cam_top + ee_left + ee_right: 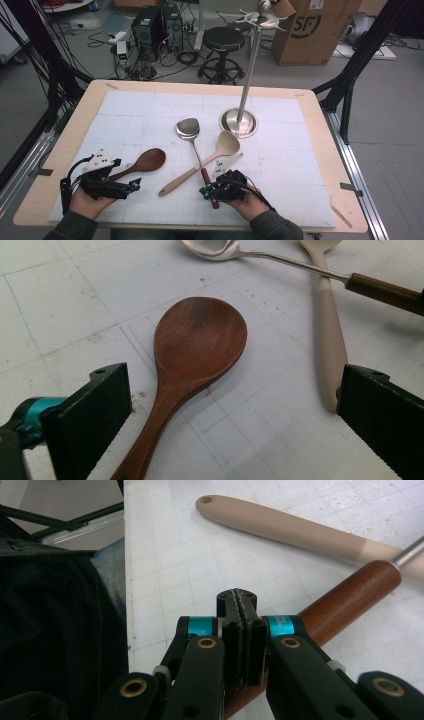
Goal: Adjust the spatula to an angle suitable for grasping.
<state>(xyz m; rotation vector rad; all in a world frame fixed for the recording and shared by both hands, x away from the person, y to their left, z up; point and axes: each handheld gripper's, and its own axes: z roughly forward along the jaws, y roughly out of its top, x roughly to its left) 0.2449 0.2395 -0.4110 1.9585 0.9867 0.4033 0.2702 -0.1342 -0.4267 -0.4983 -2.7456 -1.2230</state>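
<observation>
Spoon (pixel 200 340): dark smooth wood, oval.

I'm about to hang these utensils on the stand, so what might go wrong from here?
The right gripper is shut, its jaws above the metal spatula's wooden handle, so they'd push it, not grip it. The spatula crosses the beige spoon; lifting either may drag the other. The left gripper is open around the brown spoon, not holding it.

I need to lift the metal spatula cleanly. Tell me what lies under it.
The metal spatula has its thin shaft crossing over the beige spoon's handle. Its brown grip end lies on the white mat, partly covered by the shut right claw, so that bit is hidden.
</observation>
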